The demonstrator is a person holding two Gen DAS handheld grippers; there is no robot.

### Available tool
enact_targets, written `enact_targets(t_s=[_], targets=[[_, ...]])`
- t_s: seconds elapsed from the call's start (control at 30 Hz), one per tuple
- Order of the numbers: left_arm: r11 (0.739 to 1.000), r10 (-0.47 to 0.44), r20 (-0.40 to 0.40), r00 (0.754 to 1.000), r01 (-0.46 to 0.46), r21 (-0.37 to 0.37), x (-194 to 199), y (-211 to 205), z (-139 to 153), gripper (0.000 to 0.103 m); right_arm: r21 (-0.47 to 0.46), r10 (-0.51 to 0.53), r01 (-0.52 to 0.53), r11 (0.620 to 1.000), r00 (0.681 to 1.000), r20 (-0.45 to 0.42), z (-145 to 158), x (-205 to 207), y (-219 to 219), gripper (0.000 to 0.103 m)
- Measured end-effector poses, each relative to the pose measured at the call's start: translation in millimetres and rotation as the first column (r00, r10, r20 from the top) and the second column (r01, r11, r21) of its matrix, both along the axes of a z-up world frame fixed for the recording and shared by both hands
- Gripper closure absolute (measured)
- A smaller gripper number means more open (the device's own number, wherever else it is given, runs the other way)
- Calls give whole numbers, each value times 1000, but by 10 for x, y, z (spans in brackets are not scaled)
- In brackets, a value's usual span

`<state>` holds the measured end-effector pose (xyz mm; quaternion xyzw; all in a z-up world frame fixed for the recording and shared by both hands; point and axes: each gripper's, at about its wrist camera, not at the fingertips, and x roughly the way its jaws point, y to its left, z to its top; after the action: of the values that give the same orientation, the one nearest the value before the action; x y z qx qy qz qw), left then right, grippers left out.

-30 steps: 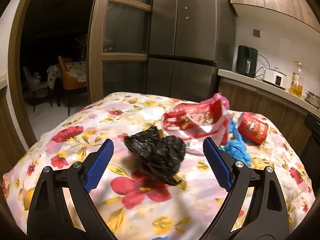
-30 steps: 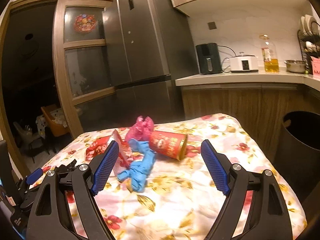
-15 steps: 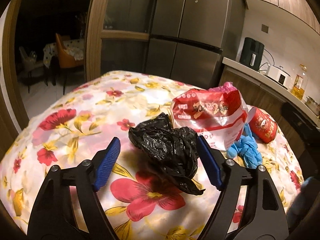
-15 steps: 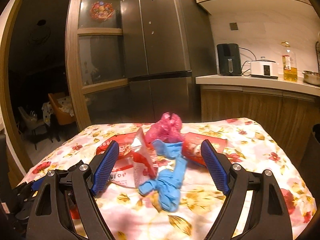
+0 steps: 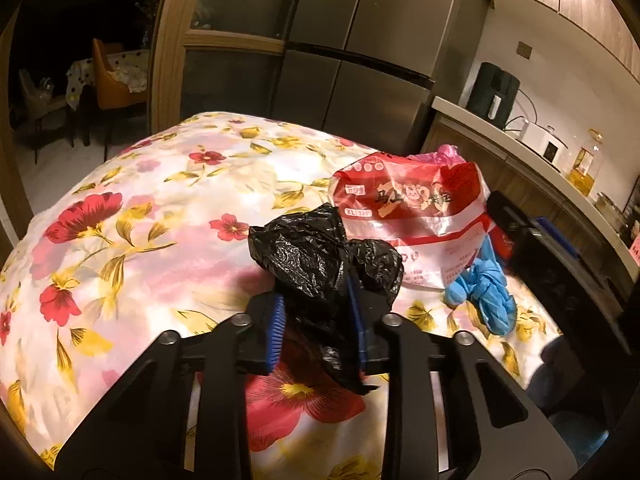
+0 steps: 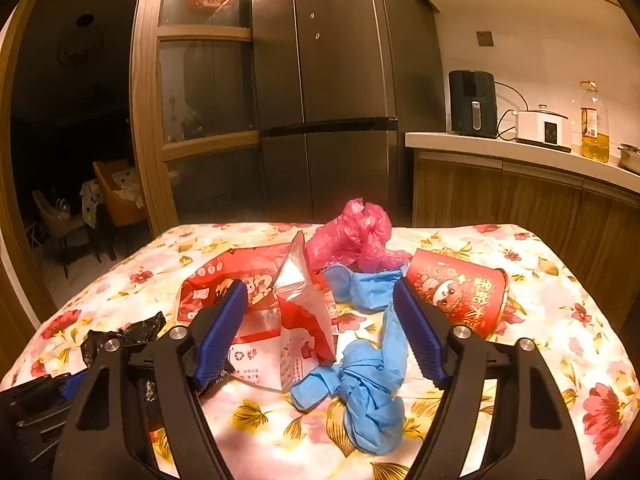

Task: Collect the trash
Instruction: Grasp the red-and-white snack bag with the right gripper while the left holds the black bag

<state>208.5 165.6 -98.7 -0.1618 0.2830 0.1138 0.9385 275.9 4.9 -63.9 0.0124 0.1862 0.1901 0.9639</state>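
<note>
A: In the left wrist view, what is gripped?

B: A crumpled black bag (image 5: pixel 324 264) is pinched by the left gripper (image 5: pixel 316 324). The jaws are drawn in on its lower folds, and the rest of the bag bulges above the blue pads (image 5: pixel 276 328). It sits over the flowered tablecloth (image 5: pixel 132 216), just beside a red-and-white packet (image 5: pixel 412 216).

A: How is it judged to handle?

B: It is judged to be very light, soft and somewhat slippery. Thin film can slide out of a shallow pinch, so a thick bunch of folds is the better hold than a loose tail. Whether it is lifted clear of the cloth cannot be told.

A: And in the right wrist view?

B: The right gripper (image 6: pixel 320 332) is seen with its jaws spread wide and nothing held between them. A pair of knotted blue gloves (image 6: pixel 368 384) lies on the cloth between and below the pads, touching the packet (image 6: pixel 256 304). A pink bag (image 6: pixel 356 236) is set behind them, and a red paper cup (image 6: pixel 460 292) lies on its side to the right.

A: Where should the gloves be taken?

B: The knot is judged to be the firmest spot; the gloves are limp and stretchy elsewhere. The cup is probably stiff but easily crushed, so a gentle hold across its wall is advised.
</note>
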Motion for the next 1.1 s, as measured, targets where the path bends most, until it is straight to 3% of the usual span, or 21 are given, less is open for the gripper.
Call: enact_targets(t_s=[0.33,0.4,0.53,0.6,0.77,1.1], targets=[[1000,14,86,996,-14,2,-226,31,198,85,-29,28,-31,999,997,-74,-123,160,113,60],[1000,18,93,996,-18,-3,-260,47,219,85,-30,32,-35,999,996,-82,-129,175,115,70],[1000,22,99,995,-21,-4,-300,49,247,85,-32,36,-39,999,996,-80,-120,162,113,82],[1000,23,101,995,-22,-6,-313,43,259,85,-32,38,-41,999,997,-70,-103,135,107,93],[1000,29,117,993,-29,-3,-374,37,311,85,-13,36,-36,999,999,-39,3,38,49,99],[1000,20,156,988,-22,12,-508,-68,471,85,83,-21,16,996,998,62,460,-262,-383,100]])
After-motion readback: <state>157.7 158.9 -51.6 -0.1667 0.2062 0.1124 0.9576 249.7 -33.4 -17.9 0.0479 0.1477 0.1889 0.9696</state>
